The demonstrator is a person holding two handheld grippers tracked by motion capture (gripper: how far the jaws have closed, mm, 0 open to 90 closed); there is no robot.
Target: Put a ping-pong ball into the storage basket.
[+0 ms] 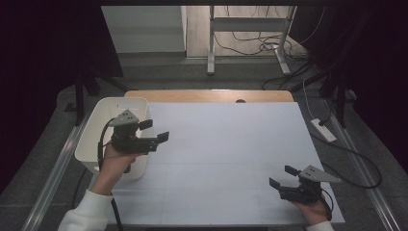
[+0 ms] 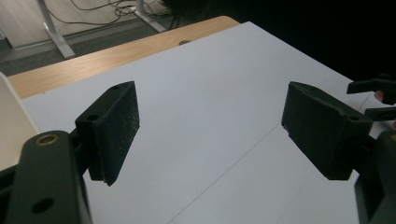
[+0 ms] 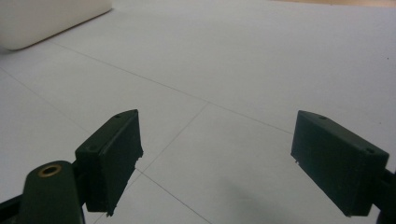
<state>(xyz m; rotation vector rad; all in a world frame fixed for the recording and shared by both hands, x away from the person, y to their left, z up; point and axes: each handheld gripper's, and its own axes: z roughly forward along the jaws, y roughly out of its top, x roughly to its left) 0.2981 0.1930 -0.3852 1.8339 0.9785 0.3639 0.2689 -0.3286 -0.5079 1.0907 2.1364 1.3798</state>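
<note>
Both grippers are wide open, nothing held: left gripper (image 1: 155, 131) hangs over the white plastic bin (image 1: 94, 139), right gripper (image 1: 284, 176) low on the white-covered table (image 1: 231, 144).

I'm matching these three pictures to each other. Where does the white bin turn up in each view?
High view: the white bin stands at the table's left edge, under the left tongs.
Left gripper view: a pale sliver of its wall at the left edge.
Right gripper view: its rounded base in the top left corner.
Shared landmark: the white table sheet with its thin seam lines.
</note>
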